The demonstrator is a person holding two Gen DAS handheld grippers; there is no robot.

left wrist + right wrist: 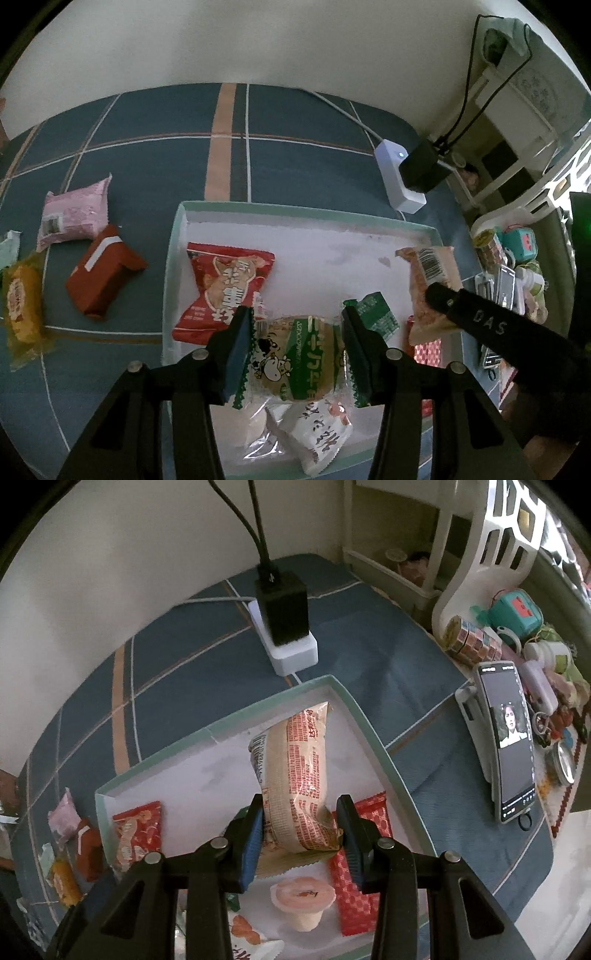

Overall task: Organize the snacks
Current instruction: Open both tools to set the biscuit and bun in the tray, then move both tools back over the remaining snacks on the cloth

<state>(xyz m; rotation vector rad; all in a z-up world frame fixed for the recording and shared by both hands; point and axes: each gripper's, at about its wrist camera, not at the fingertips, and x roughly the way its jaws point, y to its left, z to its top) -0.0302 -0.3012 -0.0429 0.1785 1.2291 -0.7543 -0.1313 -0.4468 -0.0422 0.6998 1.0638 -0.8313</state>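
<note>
From the left wrist, the left gripper [297, 349] is clamped on a clear green-edged biscuit packet [295, 363], its pads pressing the crimped ends, held above the near edge of the shallow tray [177, 236] with the pale green rim. In the tray a red snack packet [225, 288] lies by the left wall and a white packet with red writing [317, 439] lies below the held one at the near edge. A finger of the right gripper [443, 299] reaches in from the right, gripping a long beige packet [432, 280] over the tray's right wall. Left of the tray, on the blue checked cloth [147, 166], sit a pink packet [74, 214], a dark red packet [103, 273] and a yellow packet [20, 306]. From the right wrist, the right gripper [301, 827] is closed on the beige packet's [295, 775] lower end, the packet standing up over the tray [369, 731] near its right wall. Below it sit a jelly cup [303, 904] and a red checked packet [354, 886]. A white power strip [291, 653] lies beyond the tray's far corner, and a phone [511, 738] leans at the cloth's right edge.
</note>
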